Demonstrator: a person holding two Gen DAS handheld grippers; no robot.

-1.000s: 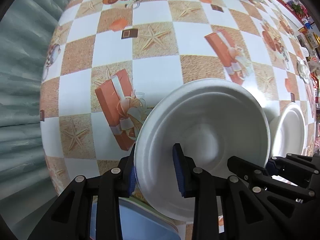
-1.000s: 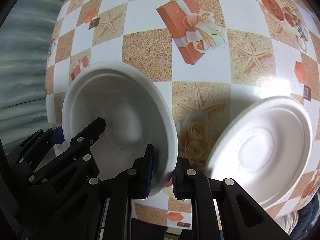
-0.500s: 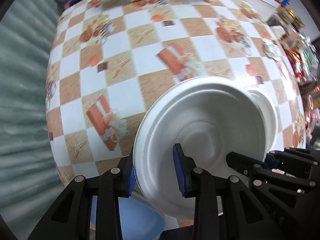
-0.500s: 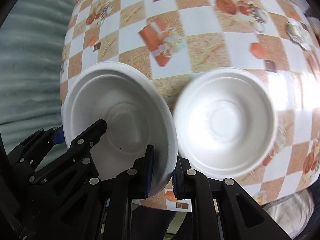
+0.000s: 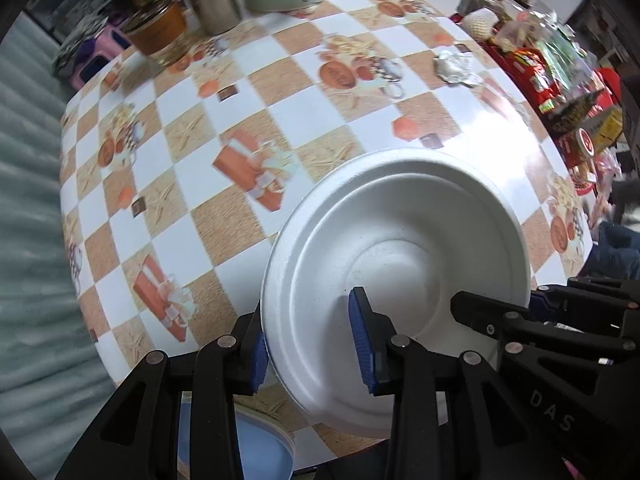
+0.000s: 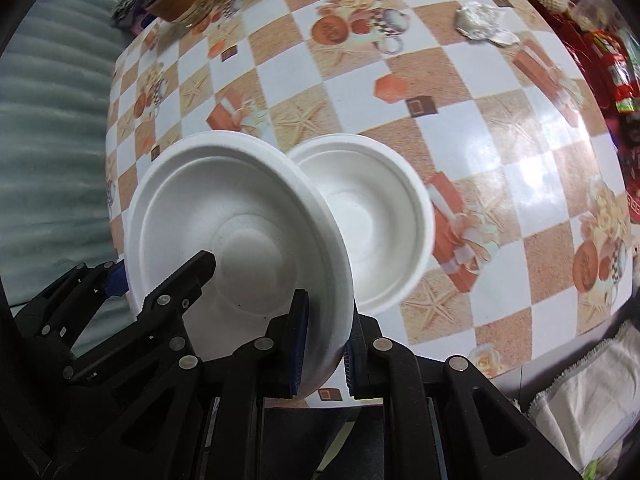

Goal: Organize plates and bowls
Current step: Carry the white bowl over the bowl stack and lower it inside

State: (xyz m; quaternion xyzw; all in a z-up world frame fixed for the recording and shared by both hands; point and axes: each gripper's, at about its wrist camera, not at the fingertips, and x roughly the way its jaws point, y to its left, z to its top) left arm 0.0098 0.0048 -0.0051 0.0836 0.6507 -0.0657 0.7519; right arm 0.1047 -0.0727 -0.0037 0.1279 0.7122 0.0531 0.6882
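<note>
Left hand-held gripper (image 5: pixel 310 342): jaws straddle the rim of a white foam plate (image 5: pixel 400 280) and have just been opening; the inner blue pad stands off the surface, so released.
Right hand-held gripper (image 6: pixel 324 342): clenched on the opposite rim of the same plate.
Held plate: tilted, raised above the worktop (image 5: pixel 280 92) near its front edge.
Second white plate (image 6: pixel 380 220): lies on the checked worktop, partly behind the held one.

White foam bowl (image 6: pixel 240 232) held tilted above another white bowl (image 6: pixel 380 220)
</note>
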